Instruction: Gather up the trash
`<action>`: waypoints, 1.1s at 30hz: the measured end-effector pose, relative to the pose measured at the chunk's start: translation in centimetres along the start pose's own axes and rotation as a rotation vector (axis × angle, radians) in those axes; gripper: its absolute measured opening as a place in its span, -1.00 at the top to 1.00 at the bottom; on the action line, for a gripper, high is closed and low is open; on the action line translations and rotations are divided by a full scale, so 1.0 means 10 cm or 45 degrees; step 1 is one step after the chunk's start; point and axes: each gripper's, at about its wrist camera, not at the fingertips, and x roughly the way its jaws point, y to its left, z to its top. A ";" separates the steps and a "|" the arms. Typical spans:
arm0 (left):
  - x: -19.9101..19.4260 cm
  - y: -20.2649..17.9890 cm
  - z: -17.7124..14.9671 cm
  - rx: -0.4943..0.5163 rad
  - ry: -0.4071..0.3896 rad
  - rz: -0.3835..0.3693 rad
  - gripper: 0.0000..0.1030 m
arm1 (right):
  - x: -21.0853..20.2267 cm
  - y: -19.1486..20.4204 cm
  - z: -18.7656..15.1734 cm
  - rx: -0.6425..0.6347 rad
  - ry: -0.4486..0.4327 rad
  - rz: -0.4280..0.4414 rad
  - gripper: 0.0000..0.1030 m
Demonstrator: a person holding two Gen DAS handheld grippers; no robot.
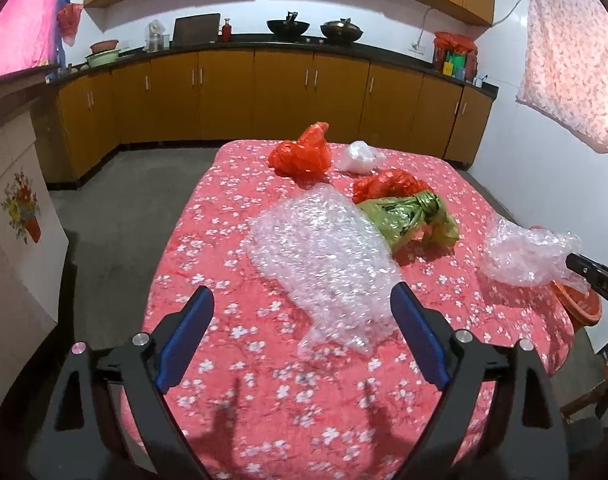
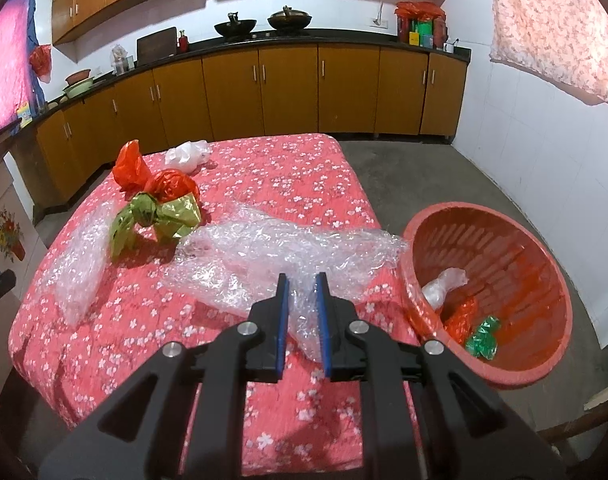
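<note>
**Desk:** What is the trash in play here, and where does it sit?

**Photographer:** Two pieces of bubble wrap on a table under a red flowered cloth [image 1: 231,240]. The right gripper [image 2: 302,280] is clamped on one crumpled piece of wrap [image 2: 271,252], a fold of it pinched between the blue pads. That piece trails away from the fingers toward the far left, across the cloth, and its right end reaches to just beside the rim of the red basket [image 2: 544,280], which stands off the table's right edge.

**Desk:** And the other piece?

**Photographer:** A flat sheet of bubble wrap [image 1: 324,256] lies straight ahead of the left gripper [image 1: 304,300], whose fingers stand wide apart and grip nothing. The sheet's long axis runs from the near right, close to the right-hand finger, up and away to the far left. Its near end lies between the fingers as seen from that camera; whether it is truly at their level I cannot tell.

**Desk:** So which hand is closer to finishing?

**Photographer:** The right, in my judgement. Its load is already held and the basket lies to its right, close by. The left would still have to come down and close across the sheet's narrow width.

**Desk:** How does the stuff look?

**Photographer:** Clear, glossy, limp, likely to drag and snag. Beyond it sit a knotted green bag [image 1: 408,216], two red bags [image 1: 304,152] and a white one [image 1: 360,156]. The basket already holds a few scraps.
</note>
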 end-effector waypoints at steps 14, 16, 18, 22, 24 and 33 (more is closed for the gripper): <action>0.80 -0.36 0.00 0.021 0.183 0.083 -0.21 | 0.00 0.00 0.05 0.036 0.008 -0.008 0.72; 0.85 -0.36 -0.02 0.016 0.215 0.068 0.21 | 0.01 0.01 0.04 0.032 0.010 -0.006 0.72; 0.84 -0.35 -0.04 0.015 0.220 0.051 0.55 | 0.00 0.01 0.04 0.032 0.010 -0.002 0.72; 0.65 -0.33 -0.02 0.067 0.159 0.040 0.81 | -0.04 -0.01 0.04 0.038 -0.003 0.003 0.74; 0.53 -0.32 0.04 0.083 0.124 0.035 0.82 | -0.08 -0.03 0.07 0.043 -0.018 0.006 0.74; 0.05 -0.43 0.50 0.083 -0.051 -0.052 0.82 | -0.26 -0.17 0.17 0.093 -0.091 -0.009 0.75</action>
